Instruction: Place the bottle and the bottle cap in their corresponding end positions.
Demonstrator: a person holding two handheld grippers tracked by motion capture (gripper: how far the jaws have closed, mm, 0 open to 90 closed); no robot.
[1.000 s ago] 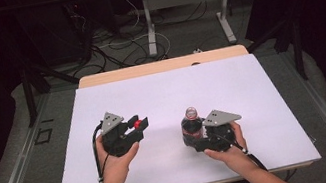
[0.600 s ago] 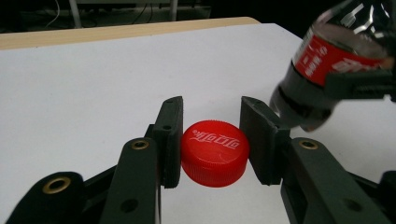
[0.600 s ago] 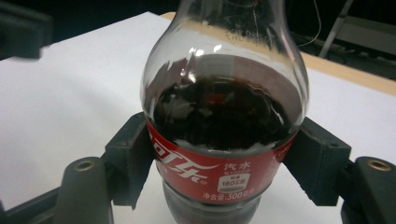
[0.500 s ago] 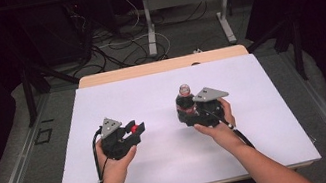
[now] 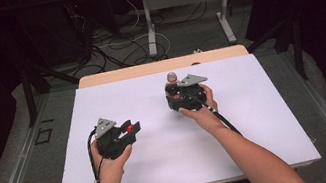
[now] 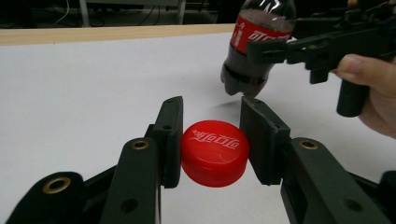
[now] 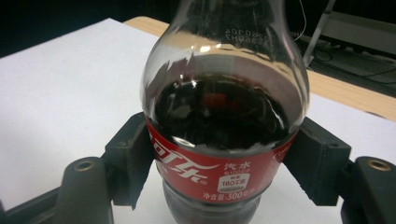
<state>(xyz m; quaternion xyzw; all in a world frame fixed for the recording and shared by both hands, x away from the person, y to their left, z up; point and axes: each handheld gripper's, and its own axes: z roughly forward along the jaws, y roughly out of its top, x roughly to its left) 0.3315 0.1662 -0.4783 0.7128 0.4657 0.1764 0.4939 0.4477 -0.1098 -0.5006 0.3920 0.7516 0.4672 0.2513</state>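
A: Why are the two things kept so far apart?

B: It looks like an uncapping job. The left tongs [image 6: 211, 140] are clenched on the red cap [image 6: 215, 151], pads on either side of its ribbed wall, so the cap is held flat with its printed top up. In the high view it sits in the left tongs [image 5: 129, 128] over the white sheet [image 5: 257, 120] that covers the bench [image 5: 146, 68], toward the near left corner.

A: And the bottle?

B: The right tongs [image 7: 224, 154] are gripping the cola bottle [image 7: 224, 116] across its red label, about mid-body. That's a sensible place, since the label band is straight-walled, so the pads sit square and the bottle stays upright. From above, the bottle [image 5: 171, 87] is in the right tongs [image 5: 175, 98] near the middle of the far edge of the sheet.

A: Is it standing on the bench?

B: From the left gripper view its base seems to hang just clear of the sheet, with a shadow beneath. So I'd judge it is carried, not set down.

A: Its mouth is open, then?

B: I'd think so, given the cap is in the other tongs, though the neck top is too small to tell from above. Keeping it vertical matters, because dark drink fills it up to the shoulder and a tilt could spill it.
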